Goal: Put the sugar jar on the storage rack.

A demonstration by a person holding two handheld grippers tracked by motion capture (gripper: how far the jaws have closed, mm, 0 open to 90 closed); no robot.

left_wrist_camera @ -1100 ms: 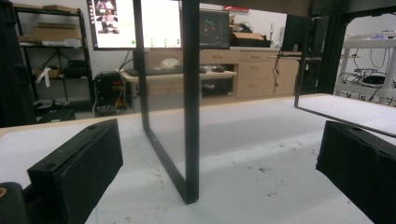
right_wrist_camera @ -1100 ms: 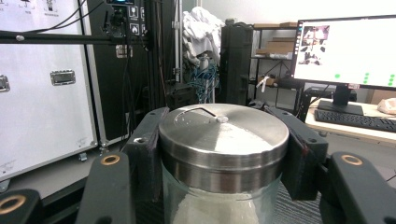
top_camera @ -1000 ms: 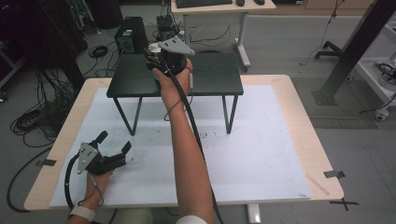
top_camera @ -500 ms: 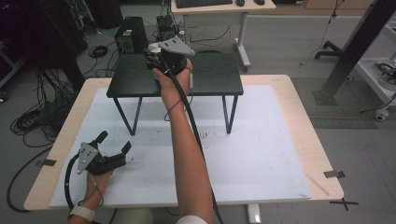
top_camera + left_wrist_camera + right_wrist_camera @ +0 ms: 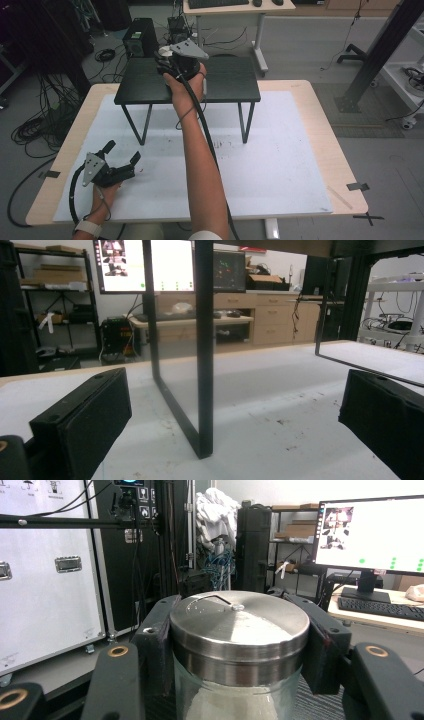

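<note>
1. Jar [image 5: 239, 655]: glass body w/ brushed-metal lid [image 5: 240, 617], seen close in right gripper view, white stuff inside. Pinched by both black jaws, one each side of lid rim. Monitor [image 5: 370, 532] and keyboard [image 5: 382, 609] on desk behind, at right.
2. High view: right gripper [image 5: 175, 62] over black stand [image 5: 220, 82], near its far edge, left of centre; jar itself hidden under hand and grey plate. Stand on white mat [image 5: 280, 160] toward far edge of table [image 5: 330, 145]. Left gripper [image 5: 120, 159] low over mat near table's near-left corner, jaws spread wide, nothing between.
3. Left gripper view: jaws far apart at both sides of frame, empty. Black stand leg [image 5: 204, 355] planted on mat straight ahead between them; mat scuffed w/ dark specks.
</note>
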